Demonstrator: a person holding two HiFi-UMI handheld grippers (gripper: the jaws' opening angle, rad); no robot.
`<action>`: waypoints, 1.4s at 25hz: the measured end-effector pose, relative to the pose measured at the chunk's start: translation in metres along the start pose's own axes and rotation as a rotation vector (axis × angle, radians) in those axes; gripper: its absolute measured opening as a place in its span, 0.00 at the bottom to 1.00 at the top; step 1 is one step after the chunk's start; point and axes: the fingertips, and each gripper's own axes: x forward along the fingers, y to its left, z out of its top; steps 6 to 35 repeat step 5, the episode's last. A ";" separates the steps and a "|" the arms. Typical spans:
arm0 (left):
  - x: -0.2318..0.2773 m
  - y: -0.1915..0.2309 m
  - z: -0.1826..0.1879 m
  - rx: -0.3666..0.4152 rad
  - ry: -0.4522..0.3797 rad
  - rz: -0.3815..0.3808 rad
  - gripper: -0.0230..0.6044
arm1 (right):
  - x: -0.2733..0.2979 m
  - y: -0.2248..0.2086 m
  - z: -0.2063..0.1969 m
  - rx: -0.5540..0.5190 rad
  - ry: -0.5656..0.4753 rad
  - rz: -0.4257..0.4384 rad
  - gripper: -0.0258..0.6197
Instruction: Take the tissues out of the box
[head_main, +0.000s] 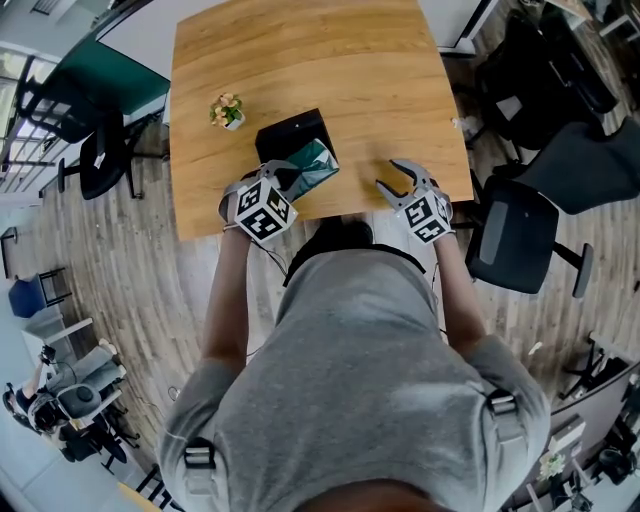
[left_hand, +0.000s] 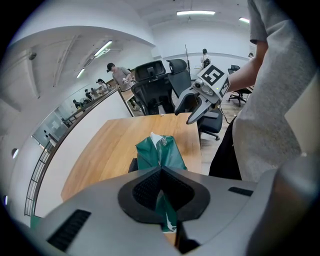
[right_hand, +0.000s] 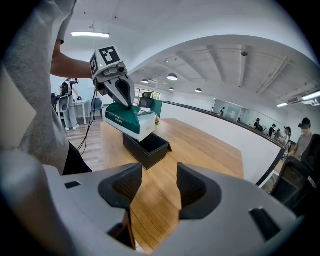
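My left gripper (head_main: 289, 178) is shut on a green plastic pack of tissues (head_main: 314, 167), holding it lifted above the near end of the black open box (head_main: 291, 134). In the left gripper view the green pack (left_hand: 161, 151) is pinched between my shut jaws (left_hand: 161, 174). The right gripper view shows the pack (right_hand: 128, 120) hanging tilted from the left gripper (right_hand: 123, 101), just over the empty black box (right_hand: 148, 148). My right gripper (head_main: 393, 176) stands open and empty over the table's near edge, to the right of the box. Only bare wood lies between its jaws (right_hand: 155, 187).
The wooden table (head_main: 300, 50) carries a small potted plant (head_main: 227, 110) left of the box. A black office chair (head_main: 515, 235) stands at the table's right corner, beside my right arm. More chairs and desks surround the table.
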 end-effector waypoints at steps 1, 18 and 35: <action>0.000 -0.002 0.001 0.000 0.000 0.000 0.07 | -0.001 0.001 -0.001 -0.001 0.001 0.005 0.36; 0.001 -0.010 0.002 0.006 0.006 -0.007 0.07 | -0.005 0.005 -0.005 0.001 -0.001 0.015 0.36; 0.001 -0.010 0.002 0.006 0.006 -0.007 0.07 | -0.005 0.005 -0.005 0.001 -0.001 0.015 0.36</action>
